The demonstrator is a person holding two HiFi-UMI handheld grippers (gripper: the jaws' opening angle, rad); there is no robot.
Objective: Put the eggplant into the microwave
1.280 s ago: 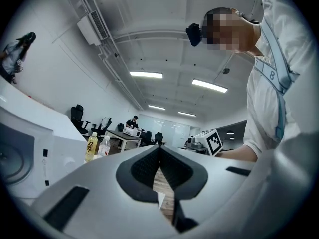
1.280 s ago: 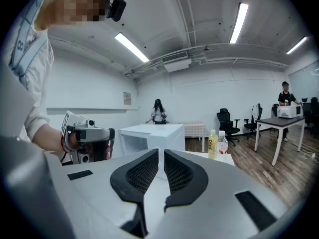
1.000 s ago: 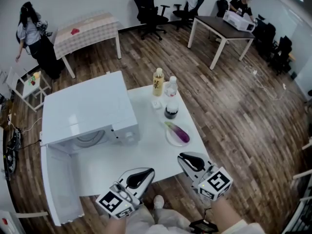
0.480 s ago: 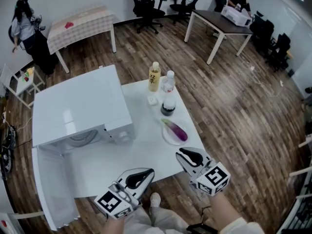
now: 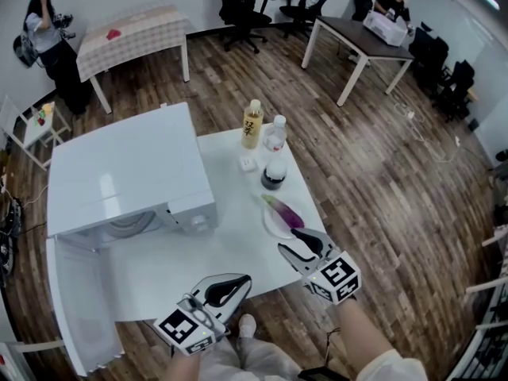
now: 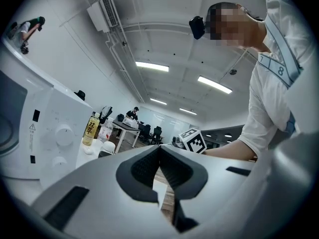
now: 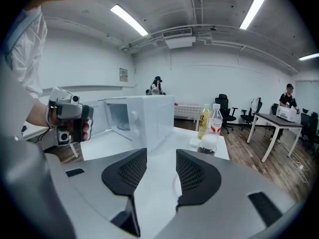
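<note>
The right gripper [image 5: 302,244] has swung down towards the eggplant [image 5: 286,211] on its plate [image 5: 272,225] on the worktop [image 5: 206,252], and its empty jaws are opening, ready for the grab. The left gripper [image 5: 230,286] hangs closed on nothing, and the microwave [image 5: 119,173] stands open.

Grippers: two, left gripper [image 5: 238,280] and right gripper [image 5: 295,243] (jaws opening, nothing gripped).
Microwave [image 5: 127,173]: one, ahead of left gripper.
Eggplant [image 5: 286,211]: one, just ahead of right gripper.
Plate [image 5: 274,223]: one, under eggplant.
Tall bottles: two, yellow-labelled bottle [image 5: 252,124] and clear bottle [image 5: 275,136], side by side beyond right gripper.
Dark jar [image 5: 274,175] with white cap: one, between plate and tall bottles.
Small white block [image 5: 248,163]: one, beside dark jar.
Large tables: three, white work table [image 5: 222,244] directly ahead of both grippers, checked-cloth table [image 5: 135,30] and dark desk [image 5: 357,42] far beyond.
Black office chairs [image 5: 238,2]: at least four far beyond; exact total not readable.
Background people: two, person by the wall [image 5: 49,42], person at the desk [image 5: 394,0].
</note>
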